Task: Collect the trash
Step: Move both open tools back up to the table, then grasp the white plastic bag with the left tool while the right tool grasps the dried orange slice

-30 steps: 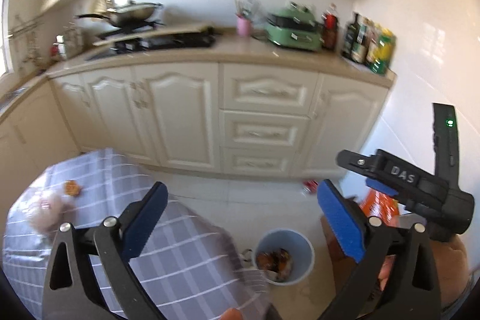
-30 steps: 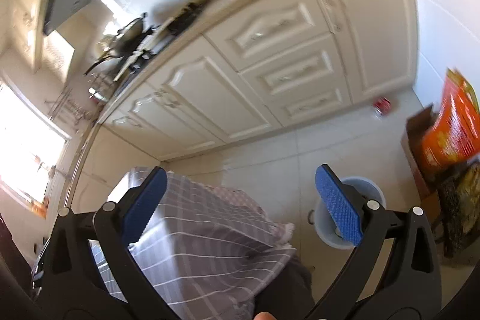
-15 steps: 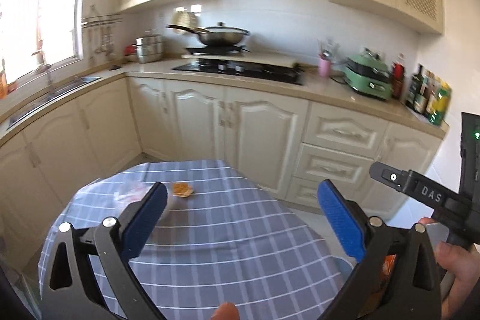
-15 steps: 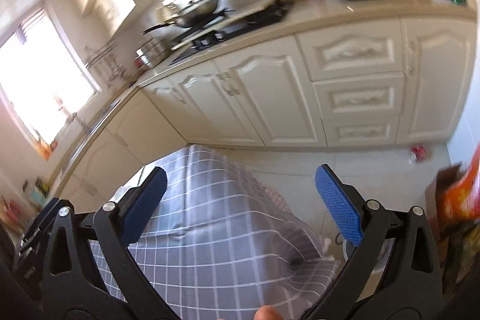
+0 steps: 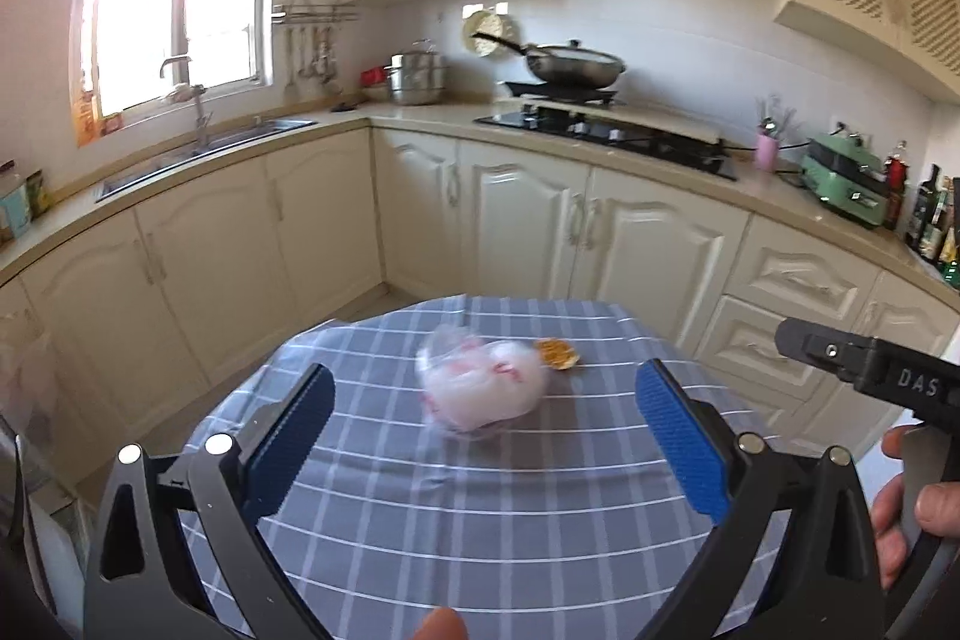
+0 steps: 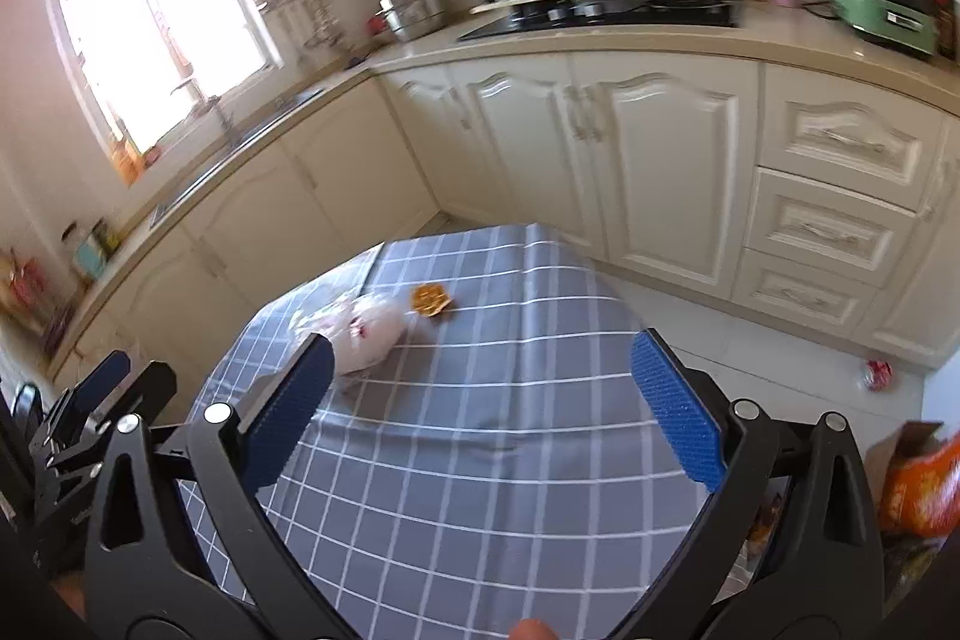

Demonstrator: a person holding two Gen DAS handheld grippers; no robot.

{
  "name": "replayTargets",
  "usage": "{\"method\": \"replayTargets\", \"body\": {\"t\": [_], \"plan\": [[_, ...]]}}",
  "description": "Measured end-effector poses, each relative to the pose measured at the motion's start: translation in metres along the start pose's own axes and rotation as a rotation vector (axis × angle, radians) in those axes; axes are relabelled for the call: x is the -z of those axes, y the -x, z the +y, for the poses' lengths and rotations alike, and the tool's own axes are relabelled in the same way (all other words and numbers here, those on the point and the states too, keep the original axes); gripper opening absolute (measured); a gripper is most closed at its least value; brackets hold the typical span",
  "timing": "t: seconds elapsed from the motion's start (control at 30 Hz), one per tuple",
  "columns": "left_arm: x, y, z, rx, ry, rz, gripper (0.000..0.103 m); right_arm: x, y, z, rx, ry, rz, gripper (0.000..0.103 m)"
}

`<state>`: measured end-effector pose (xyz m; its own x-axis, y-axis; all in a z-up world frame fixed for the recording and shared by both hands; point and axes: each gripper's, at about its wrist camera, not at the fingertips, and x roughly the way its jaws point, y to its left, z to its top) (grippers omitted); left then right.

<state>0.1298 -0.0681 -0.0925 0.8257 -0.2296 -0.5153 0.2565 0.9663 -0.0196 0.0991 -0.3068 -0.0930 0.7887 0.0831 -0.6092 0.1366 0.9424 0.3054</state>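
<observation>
Both grippers have swung up from the floor and bin to face the worktop [image 5: 372,520]: the left gripper [image 5: 483,439] and right gripper [image 6: 480,406] are spread wide and empty. Ahead of the left one lie a crumpled plastic bag [image 5: 480,391] and, touching it, an orange scrap [image 5: 557,353]. I judge the bag the next pickup.

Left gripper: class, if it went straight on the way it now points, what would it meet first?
Most likely the plastic bag on the table, which lies centred ahead of the open left gripper. Depth is unclear, so it might touch the cloth first.
</observation>
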Motion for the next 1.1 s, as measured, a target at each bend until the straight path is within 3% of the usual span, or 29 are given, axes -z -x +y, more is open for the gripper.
{"method": "replayTargets", "body": {"t": [0.23, 0.47, 0.7, 0.77, 0.93, 1.03, 1.1], "plan": [[0.008, -0.046, 0.022, 0.01, 0.009, 0.081, 0.098, 0.005, -0.053, 0.012, 0.008, 0.05, 0.089, 0.097], [0.016, -0.129, 0.007, 0.035, -0.019, 0.182, 0.098, 0.004, -0.094, 0.006, 0.036, 0.057, 0.141, 0.097], [0.025, -0.206, 0.007, 0.094, 0.019, 0.273, 0.097, 0.0, -0.133, 0.0, 0.058, 0.073, 0.176, 0.097], [0.027, -0.216, 0.005, 0.125, 0.013, 0.291, 0.076, -0.001, -0.142, 0.002, 0.057, 0.082, 0.182, 0.097], [0.027, -0.214, 0.009, 0.143, 0.02, 0.273, 0.059, -0.005, -0.17, 0.009, 0.056, 0.115, 0.2, 0.097], [0.026, -0.204, 0.02, 0.118, 0.035, 0.254, 0.049, -0.004, -0.188, 0.016, 0.046, 0.134, 0.22, 0.097], [0.024, -0.197, 0.028, 0.102, 0.052, 0.247, 0.048, -0.004, -0.199, 0.023, 0.042, 0.149, 0.228, 0.097]]}}
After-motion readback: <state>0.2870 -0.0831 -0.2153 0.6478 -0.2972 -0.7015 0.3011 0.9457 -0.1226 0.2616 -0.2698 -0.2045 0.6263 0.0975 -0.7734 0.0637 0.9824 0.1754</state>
